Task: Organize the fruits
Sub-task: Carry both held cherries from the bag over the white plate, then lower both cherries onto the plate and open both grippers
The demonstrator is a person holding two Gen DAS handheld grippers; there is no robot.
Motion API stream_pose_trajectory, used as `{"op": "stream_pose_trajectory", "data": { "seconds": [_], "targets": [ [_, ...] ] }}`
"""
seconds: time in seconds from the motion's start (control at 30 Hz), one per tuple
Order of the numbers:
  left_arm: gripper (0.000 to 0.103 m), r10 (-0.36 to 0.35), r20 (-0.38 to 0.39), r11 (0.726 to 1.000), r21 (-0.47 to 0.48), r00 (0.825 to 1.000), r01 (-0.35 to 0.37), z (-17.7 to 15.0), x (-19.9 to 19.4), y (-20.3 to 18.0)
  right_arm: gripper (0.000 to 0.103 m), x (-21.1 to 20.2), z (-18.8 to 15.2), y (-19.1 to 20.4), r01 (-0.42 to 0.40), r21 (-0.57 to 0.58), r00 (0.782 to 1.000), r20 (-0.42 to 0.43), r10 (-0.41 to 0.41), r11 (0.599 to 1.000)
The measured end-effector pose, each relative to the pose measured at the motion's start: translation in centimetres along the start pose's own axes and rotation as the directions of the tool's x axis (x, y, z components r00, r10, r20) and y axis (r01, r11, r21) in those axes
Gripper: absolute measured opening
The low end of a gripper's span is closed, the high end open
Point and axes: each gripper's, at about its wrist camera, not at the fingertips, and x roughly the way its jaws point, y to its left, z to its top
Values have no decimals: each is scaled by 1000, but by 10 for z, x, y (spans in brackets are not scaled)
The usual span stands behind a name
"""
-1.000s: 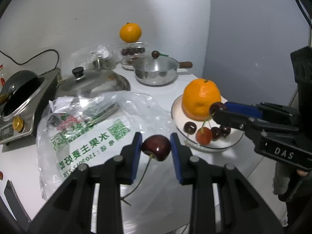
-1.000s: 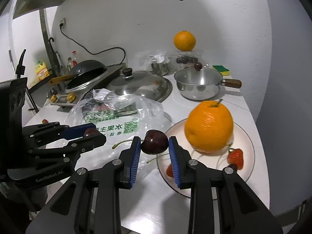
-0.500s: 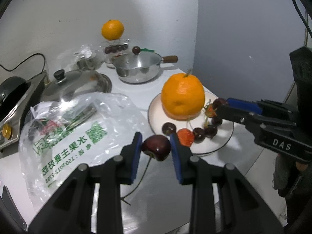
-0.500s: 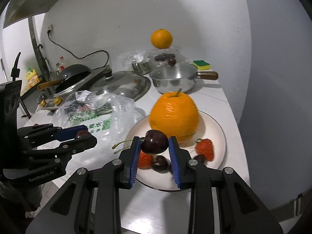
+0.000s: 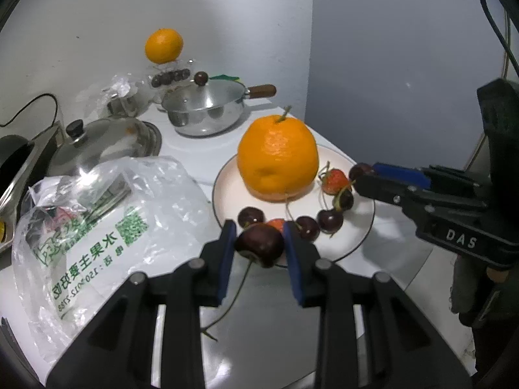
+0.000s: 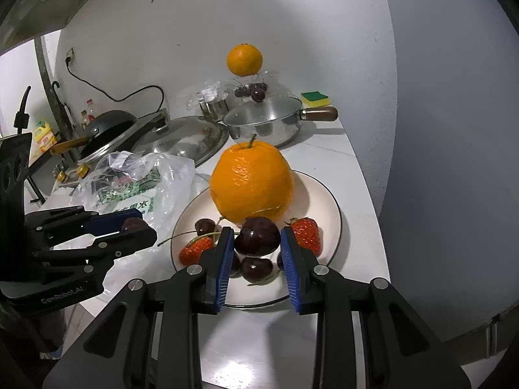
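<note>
A white plate holds a large orange, strawberries and several dark cherries. My left gripper is shut on a dark cherry with a long stem, at the plate's near left rim; it also shows in the right wrist view. My right gripper is shut on another dark cherry, just above the plate's near part; it shows in the left wrist view over the plate's right rim.
A clear plastic bag with green print lies left of the plate. Behind stand a steel pot, a pan lid, a stove with a wok, and an orange on a clear box. The counter edge runs close on the right.
Both grippers have moved toward the plate with their cherries: the left one to its near left rim, the right one over its near part. Both stay shut.
</note>
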Motion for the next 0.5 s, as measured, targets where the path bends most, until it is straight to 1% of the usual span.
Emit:
{"op": "stream_pose_trajectory", "data": {
  "seconds": [0.5],
  "targets": [
    [31,-61,-47,998,20,997,62,3,27,-26,32,8,-4,-22,18,20,1000,-25,-17,1000]
  ]
}}
